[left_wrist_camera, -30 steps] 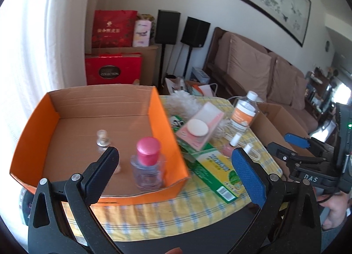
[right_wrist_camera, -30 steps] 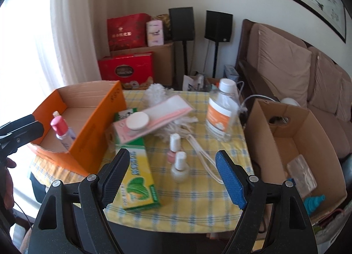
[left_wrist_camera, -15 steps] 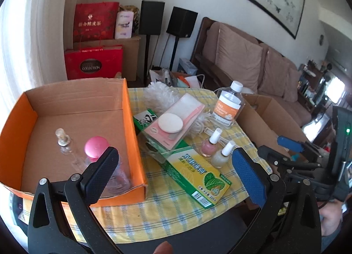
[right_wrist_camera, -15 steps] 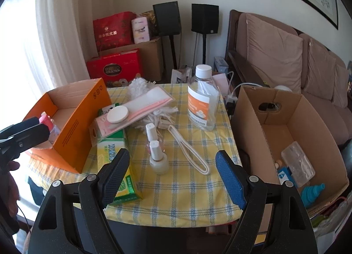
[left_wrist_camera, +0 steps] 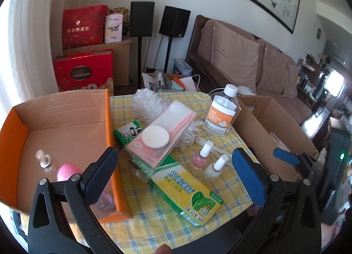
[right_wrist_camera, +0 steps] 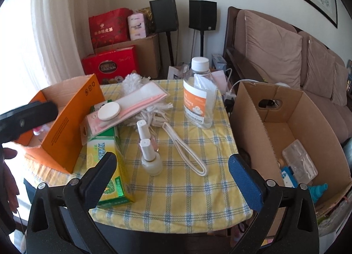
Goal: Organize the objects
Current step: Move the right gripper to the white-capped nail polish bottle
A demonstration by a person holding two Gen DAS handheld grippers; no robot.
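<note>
Both grippers hovering empty over the cluttered counter

Left wrist view: the left gripper (left_wrist_camera: 176,172) is holding its fingers wide, nothing between them; the pink-capped bottle (left_wrist_camera: 66,171) is standing in the orange box (left_wrist_camera: 107,122) at lower left. Right wrist view: the right gripper (right_wrist_camera: 171,172) is spreading its fingers wider, empty, above the white nail polish bottle (right_wrist_camera: 150,159) at centre frame.

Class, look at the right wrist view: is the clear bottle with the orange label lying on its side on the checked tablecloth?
No, the clear bottle stands upright on the tablecloth, white cap on top.
</note>
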